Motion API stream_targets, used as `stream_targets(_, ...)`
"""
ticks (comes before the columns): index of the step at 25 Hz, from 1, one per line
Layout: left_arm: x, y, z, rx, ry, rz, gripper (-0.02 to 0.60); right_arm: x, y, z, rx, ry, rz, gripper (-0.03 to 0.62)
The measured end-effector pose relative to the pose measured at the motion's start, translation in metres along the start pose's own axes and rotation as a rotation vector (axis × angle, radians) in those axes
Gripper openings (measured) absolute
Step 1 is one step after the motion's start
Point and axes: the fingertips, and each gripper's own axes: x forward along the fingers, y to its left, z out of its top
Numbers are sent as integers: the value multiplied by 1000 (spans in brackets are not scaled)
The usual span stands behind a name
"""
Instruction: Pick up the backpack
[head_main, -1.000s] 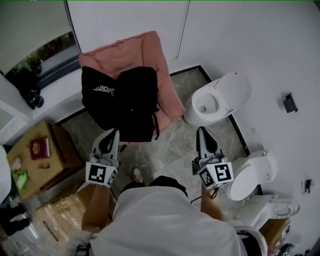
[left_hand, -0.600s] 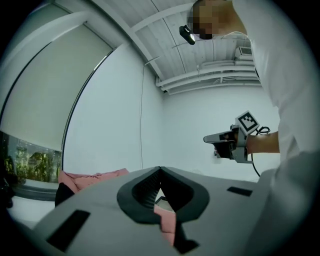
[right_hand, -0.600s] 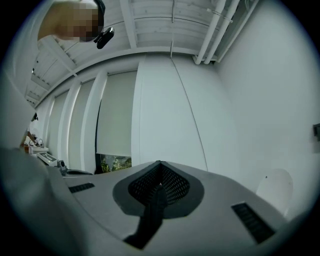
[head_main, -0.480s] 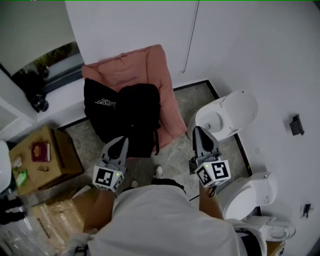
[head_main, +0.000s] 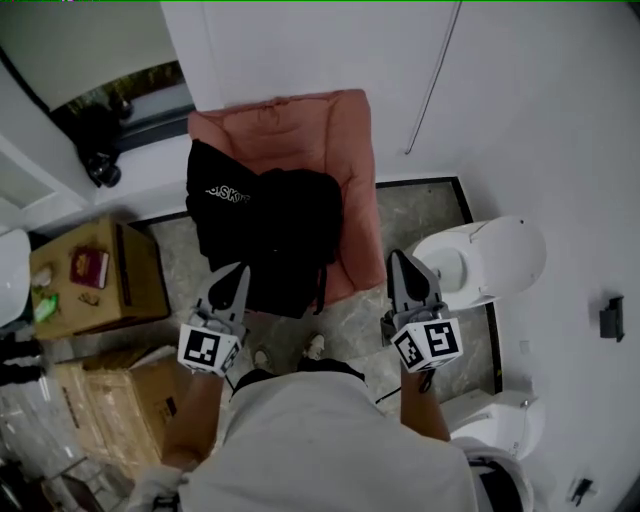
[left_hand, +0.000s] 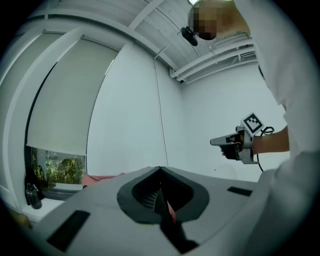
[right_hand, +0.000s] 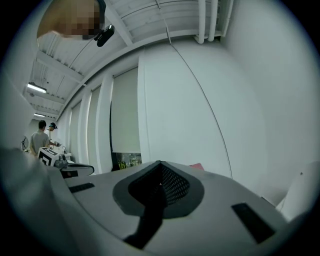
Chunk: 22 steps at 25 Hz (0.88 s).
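The black backpack (head_main: 285, 230) lies slumped on the seat of a pink armchair (head_main: 345, 150) against the white wall, with a white toilet (head_main: 490, 258) to its right. The left gripper (head_main: 240, 270) is at the backpack's near edge and the right gripper (head_main: 398, 258) is beside the chair's right corner. Each gripper's own view shows its fingers pressed together with nothing between them.

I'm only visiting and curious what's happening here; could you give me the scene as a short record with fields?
backpack: black, lying on the pink chair, not held
left gripper: shut, empty, pointing toward the backpack
right gripper: shut, empty, right of the chair
nearby: white toilet, cardboard box
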Motion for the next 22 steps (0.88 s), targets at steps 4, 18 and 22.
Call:
stream_targets(4,3,4,-5,-21,23,36,9,16,6,-9,-20,32,68,20)
stream_targets(18,25,30,-30,-25,31,56,9,31,37,-32,-35,116,167,20)
stream_targets(22,41,40,-48,-30,36,27,11,38,41,-46,-29,147,189,20)
